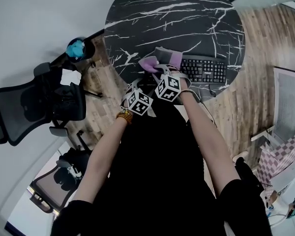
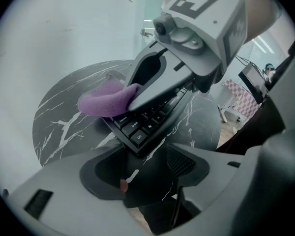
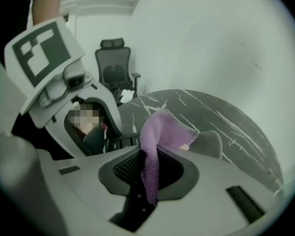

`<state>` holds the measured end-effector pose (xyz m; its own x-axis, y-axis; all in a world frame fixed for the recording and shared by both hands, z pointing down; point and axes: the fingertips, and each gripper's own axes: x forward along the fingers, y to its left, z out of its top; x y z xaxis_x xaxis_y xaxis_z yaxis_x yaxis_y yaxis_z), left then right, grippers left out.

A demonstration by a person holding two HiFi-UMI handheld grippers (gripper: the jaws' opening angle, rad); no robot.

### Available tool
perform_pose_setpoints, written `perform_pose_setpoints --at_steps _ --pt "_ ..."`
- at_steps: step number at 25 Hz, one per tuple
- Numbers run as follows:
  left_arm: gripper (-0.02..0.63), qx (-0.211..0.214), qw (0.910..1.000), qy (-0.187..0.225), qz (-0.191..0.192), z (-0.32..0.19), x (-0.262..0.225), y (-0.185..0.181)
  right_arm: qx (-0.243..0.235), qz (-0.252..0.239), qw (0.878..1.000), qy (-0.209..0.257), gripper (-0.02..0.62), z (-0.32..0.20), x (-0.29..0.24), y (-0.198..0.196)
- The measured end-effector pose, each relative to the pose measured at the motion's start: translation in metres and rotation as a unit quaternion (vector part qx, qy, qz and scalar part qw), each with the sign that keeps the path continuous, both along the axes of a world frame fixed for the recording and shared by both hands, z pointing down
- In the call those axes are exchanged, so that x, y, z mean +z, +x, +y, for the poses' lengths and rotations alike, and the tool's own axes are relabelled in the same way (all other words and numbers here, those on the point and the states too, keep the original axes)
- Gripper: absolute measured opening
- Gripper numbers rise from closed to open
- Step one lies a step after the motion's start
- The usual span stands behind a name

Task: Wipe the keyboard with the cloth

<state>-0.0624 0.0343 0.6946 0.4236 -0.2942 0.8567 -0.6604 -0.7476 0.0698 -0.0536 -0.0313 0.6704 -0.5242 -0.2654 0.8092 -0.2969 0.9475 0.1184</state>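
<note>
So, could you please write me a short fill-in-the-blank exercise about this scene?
1. The right gripper holds a ___ cloth between its fingers.
2. The keyboard lies on a round ___ table with white veins.
3. The left gripper has its fingers open and holds ___.
Missing words: purple; black; nothing.

Ahead of right gripper (image 1: 159, 69): bare table (image 1: 177, 14).
To its right: keyboard (image 1: 206, 69).
To its left: left gripper (image 1: 137, 86), just beside.
Far left: chairs (image 1: 34, 102).

Right gripper (image 1: 160, 73) seems to pinch purple cloth (image 1: 156, 61) over the keyboard (image 1: 205, 69) left end, on marble table (image 1: 177, 14). Left gripper (image 1: 136, 88) is just beside.
</note>
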Motion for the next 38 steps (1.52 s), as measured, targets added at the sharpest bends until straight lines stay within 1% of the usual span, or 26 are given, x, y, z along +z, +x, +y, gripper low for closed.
perform_pose_setpoints --at_steps 4,5,6,7,8,9,10,11,12,13,15,18,20,22,23,25,26,27,29,31,34,37,38 --pt "0.258 0.001 1.0000 -0.003 -0.001 -0.001 0.000 0.000 0.047 -0.052 0.996 -0.047 0.083 -0.003 -0.002 -0.013" --pt "0.258 0.000 1.0000 -0.004 -0.001 -0.001 -0.001 0.000 0.062 -0.074 0.993 -0.067 0.084 -0.004 -0.004 -0.014" --pt "0.256 0.000 1.0000 -0.004 -0.001 -0.001 -0.001 0.000 0.082 -0.109 0.986 -0.097 0.086 -0.005 -0.009 -0.015" --pt "0.256 0.000 1.0000 -0.005 -0.001 -0.001 -0.001 -0.001 0.108 -0.161 0.972 -0.133 0.086 -0.008 -0.017 -0.016" --pt "0.256 0.001 1.0000 -0.006 -0.001 -0.001 -0.001 -0.002 0.140 -0.223 0.950 -0.169 0.087 -0.015 -0.030 -0.014" --pt "0.256 0.003 1.0000 -0.006 -0.002 -0.001 -0.001 -0.002 0.173 -0.284 0.923 -0.195 0.086 -0.023 -0.045 -0.007" --pt "0.256 0.004 1.0000 -0.005 -0.002 -0.001 -0.001 -0.002 0.205 -0.335 0.897 -0.204 0.087 -0.033 -0.062 0.005" --pt "0.256 0.005 1.0000 -0.005 -0.002 -0.001 -0.001 -0.002 0.235 -0.372 0.876 -0.196 0.087 -0.044 -0.079 0.024" --pt "0.256 0.005 1.0000 -0.004 -0.001 -0.001 -0.001 -0.001 0.262 -0.396 0.862 -0.178 0.086 -0.054 -0.093 0.047" --pt "0.256 0.006 1.0000 -0.003 0.001 -0.001 0.000 0.000 0.288 -0.410 0.852 -0.154 0.086 -0.064 -0.106 0.073" --pt "0.256 0.008 1.0000 -0.003 0.002 -0.002 0.002 0.000 0.334 -0.417 0.839 -0.101 0.086 -0.079 -0.125 0.130" --pt "0.256 0.007 0.9999 -0.008 -0.007 -0.001 0.001 -0.011 0.392 -0.395 0.831 -0.027 0.086 -0.086 -0.139 0.215" --pt "0.256 0.005 0.9999 -0.009 -0.010 0.000 -0.002 -0.010 0.434 -0.357 0.827 0.017 0.086 -0.079 -0.142 0.281" --pt "0.256 0.003 0.9999 -0.008 -0.011 -0.001 -0.003 -0.005 0.477 -0.296 0.825 0.060 0.086 -0.068 -0.139 0.345" --pt "0.256 0.002 0.9999 -0.008 -0.011 -0.002 -0.003 -0.004 0.493 -0.258 0.827 0.077 0.087 -0.061 -0.135 0.371" --pt "0.256 0.000 0.9999 -0.010 -0.013 -0.002 -0.002 -0.003 0.516 -0.191 0.830 0.089 0.087 -0.044 -0.118 0.409" --pt "0.256 0.000 0.9998 -0.012 -0.014 -0.001 -0.001 -0.004 0.525 -0.173 0.829 0.083 0.086 -0.035 -0.108 0.420" --pt "0.256 0.000 0.9998 -0.013 -0.014 0.000 -0.001 -0.004 0.533 -0.168 0.826 0.069 0.087 -0.027 -0.097 0.426" --pt "0.256 0.001 0.9998 -0.015 -0.014 0.000 0.000 -0.004 0.547 -0.175 0.818 0.032 0.087 -0.013 -0.074 0.429" --pt "0.256 0.003 0.9997 -0.016 -0.017 -0.003 0.000 -0.006 0.555 -0.170 0.814 0.008 0.087 -0.004 -0.053 0.424" --pt "0.256 0.003 0.9996 -0.016 -0.021 -0.004 -0.002 -0.008 0.553 -0.164 0.817 -0.016 0.087 0.004 -0.032 0.409" --pt "0.256 0.001 0.9996 -0.017 -0.022 -0.003 -0.002 -0.006 0.544 -0.155 0.823 -0.043 0.087 0.008 -0.017 0.391" --pt "0.256 0.000 0.9996 -0.018 -0.023 -0.003 -0.002 -0.006 0.543 -0.153 0.824 -0.052 0.087 0.008 -0.013 0.386"
